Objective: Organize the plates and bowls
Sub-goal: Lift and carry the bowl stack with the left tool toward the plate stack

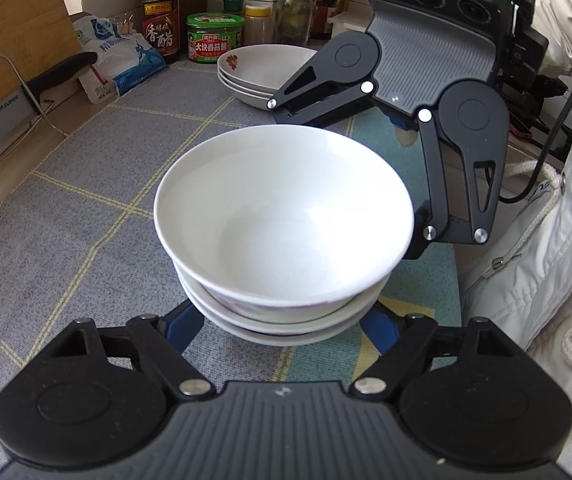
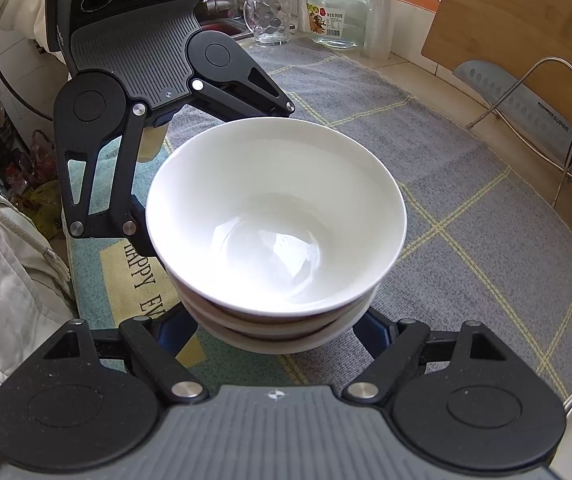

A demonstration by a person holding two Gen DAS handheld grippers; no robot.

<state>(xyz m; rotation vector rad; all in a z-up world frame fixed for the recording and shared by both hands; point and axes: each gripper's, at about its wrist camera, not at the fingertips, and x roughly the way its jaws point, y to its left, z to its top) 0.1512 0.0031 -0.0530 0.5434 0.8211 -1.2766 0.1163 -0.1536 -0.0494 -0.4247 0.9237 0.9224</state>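
Observation:
A stack of white bowls [image 1: 282,220] stands on the checked grey mat; it also shows in the right wrist view [image 2: 274,220]. My left gripper [image 1: 282,320] is spread wide around the base of the stack, its blue fingertips [image 1: 182,324] beside the lower bowls. My right gripper [image 2: 278,320] faces it from the opposite side, spread the same way around the base. Each gripper shows in the other's view behind the stack. Whether the pads press the bowls is hidden. A stack of shallow plates [image 1: 262,72] with a flower print sits at the back.
Sauce bottles and a green tin [image 1: 214,38] line the back wall. A salt bag [image 1: 118,56], a knife rack [image 1: 2,120] and a cutting board stand left. A glass mug [image 2: 268,18] and a jar [image 2: 338,12] stand behind. A white jacket hangs at the counter edge.

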